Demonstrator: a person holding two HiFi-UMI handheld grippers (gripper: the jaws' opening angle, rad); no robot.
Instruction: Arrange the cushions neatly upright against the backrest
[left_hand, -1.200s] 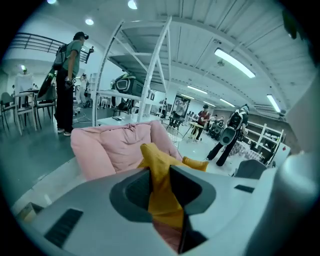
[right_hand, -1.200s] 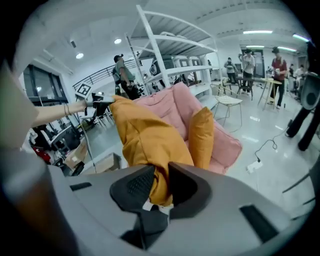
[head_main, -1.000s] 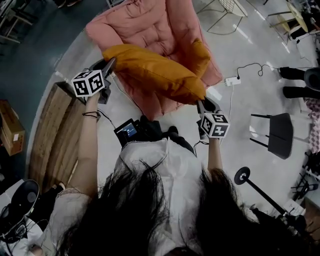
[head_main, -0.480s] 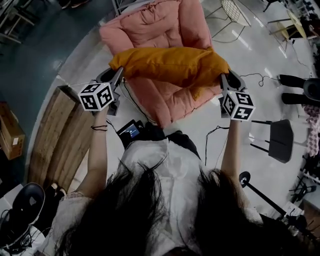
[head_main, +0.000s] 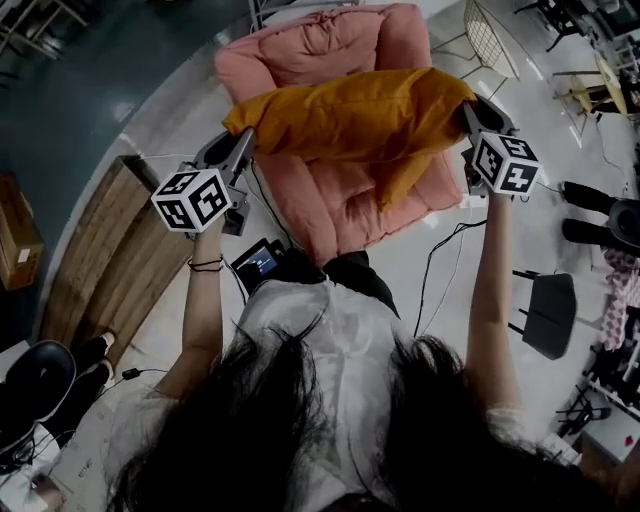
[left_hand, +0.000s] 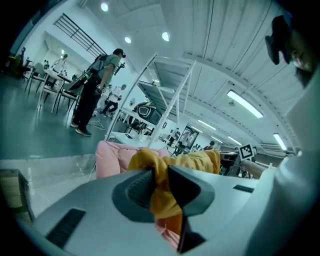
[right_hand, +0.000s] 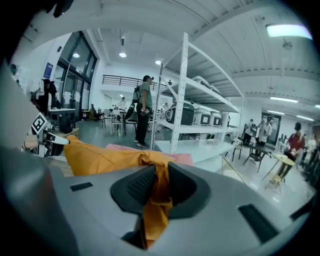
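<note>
An orange cushion (head_main: 350, 125) hangs stretched level between my two grippers, above the seat of a pink padded armchair (head_main: 335, 45). My left gripper (head_main: 243, 143) is shut on the cushion's left corner, and in the left gripper view orange fabric (left_hand: 160, 192) is pinched between its jaws. At the right, my right gripper (head_main: 466, 108) is shut on the opposite corner, with orange cloth (right_hand: 159, 197) bunched between the pads. A second orange cushion (head_main: 405, 180) lies partly hidden on the seat below.
A wooden bench (head_main: 95, 260) stands left of the armchair. Cables (head_main: 440, 260) and a small device (head_main: 255, 262) lie on the pale floor. A dark chair (head_main: 550, 310) stands at the right. In the gripper views, white shelving (right_hand: 187, 100) and people (left_hand: 95, 95) stand behind the armchair.
The cushion has gone from tilted down at the right to level. My right gripper swung up and to the right with its corner; my left gripper rose slightly.
</note>
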